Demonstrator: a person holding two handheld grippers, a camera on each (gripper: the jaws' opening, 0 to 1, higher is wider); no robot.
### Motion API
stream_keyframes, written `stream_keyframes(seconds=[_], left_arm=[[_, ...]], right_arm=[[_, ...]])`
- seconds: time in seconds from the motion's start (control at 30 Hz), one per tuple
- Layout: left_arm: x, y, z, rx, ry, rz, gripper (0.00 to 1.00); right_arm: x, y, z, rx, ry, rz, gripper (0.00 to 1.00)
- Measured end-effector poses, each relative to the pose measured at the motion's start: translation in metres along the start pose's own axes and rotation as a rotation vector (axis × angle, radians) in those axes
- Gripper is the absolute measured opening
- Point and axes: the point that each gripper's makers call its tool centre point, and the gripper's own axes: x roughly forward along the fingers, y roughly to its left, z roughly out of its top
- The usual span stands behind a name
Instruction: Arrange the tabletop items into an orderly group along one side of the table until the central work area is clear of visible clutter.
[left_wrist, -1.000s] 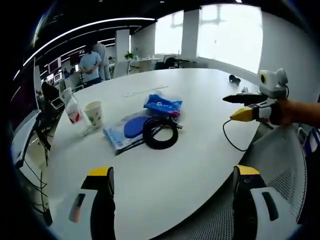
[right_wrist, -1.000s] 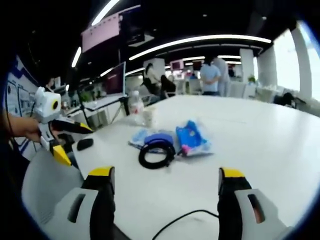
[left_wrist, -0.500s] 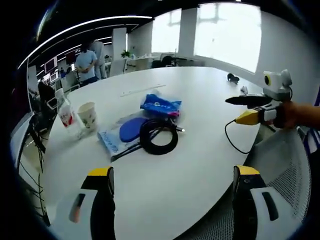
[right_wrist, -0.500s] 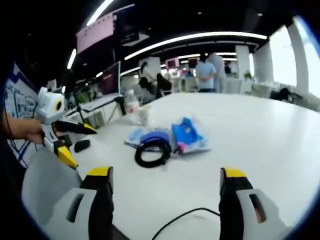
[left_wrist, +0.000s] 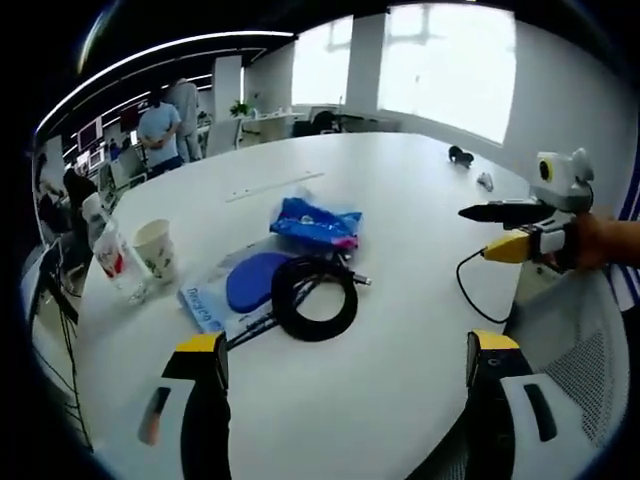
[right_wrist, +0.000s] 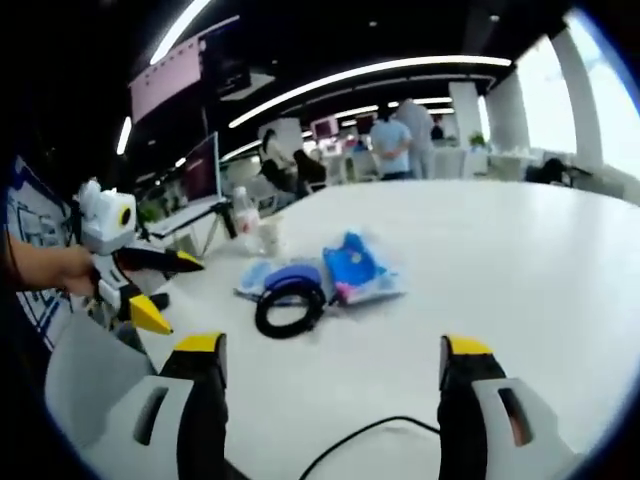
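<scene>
**Grippers apart above the tabletop, clutter bunched near one edge**

Left gripper (left_wrist: 345, 355) hangs over the near rim of the white tabletop (left_wrist: 420, 230) with its yellow-tipped jaws spread wide and nothing between them. Going left to right in the left gripper view: a clear plastic bottle (left_wrist: 108, 258) with a red label stands at the far left edge, with a paper cup (left_wrist: 155, 250) just beside it. Next comes a flat pale-blue packet (left_wrist: 205, 300) with a dark blue round pad (left_wrist: 255, 280) lying on it, and a coiled black cable (left_wrist: 315, 298) overlapping the pad's right side. Just beyond the coil sits a crinkled blue bag (left_wrist: 318, 222). A thin pale strip (left_wrist: 265, 186) lies farther back on the tabletop. Well to the right, a loose black wire (left_wrist: 475, 290) curls at the table edge, and the right gripper (left_wrist: 495, 230) is held in a hand (left_wrist: 590, 242), its jaws apart and empty. A small dark object (left_wrist: 460, 155) rests near the far right rim.

In the right gripper view, the left gripper (right_wrist: 165, 290) appears at the left, jaws apart, gripped by a hand (right_wrist: 60, 268). Then come the bottle (right_wrist: 243, 210) and cup (right_wrist: 268, 236), the coiled cable (right_wrist: 288, 310) with the blue pad (right_wrist: 290, 278), and the blue bag (right_wrist: 352, 272). The right gripper's (right_wrist: 330, 360) own jaws stand wide apart at the bottom, with the black wire (right_wrist: 365, 440) between them on the tabletop (right_wrist: 520, 260). People (right_wrist: 390, 140) stand in the background.
</scene>
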Motion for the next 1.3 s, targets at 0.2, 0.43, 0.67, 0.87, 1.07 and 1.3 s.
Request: stream_keyframes(seconds=[0.2,0.43,0.67,0.87,1.07,1.3], left_arm=[[0.015,0.007,0.006,0.004,0.013,-0.014,0.99],[0.034,0.018,0.017,0.018,0.025,-0.026,0.99],[0.058,0.03,0.034,0.017,0.026,-0.036,0.99],[0.076,0.041,0.049,0.018,0.017,-0.039,0.99],[0.091,0.054,0.058,0.015,0.017,-0.033,0.99],[0.108,0.063,0.065,0.006,0.023,-0.027,0.99]], right_arm=[[0.008,-0.007,-0.002,0.015,0.016,-0.002,0.86],[0.027,-0.017,0.01,-0.024,0.02,-0.013,0.86],[0.051,-0.032,0.031,-0.015,-0.004,-0.009,0.86],[0.069,-0.044,0.036,0.014,-0.012,-0.019,0.85],[0.081,-0.049,0.032,0.037,0.004,-0.022,0.83],[0.089,-0.058,0.029,0.056,0.022,-0.032,0.81]])
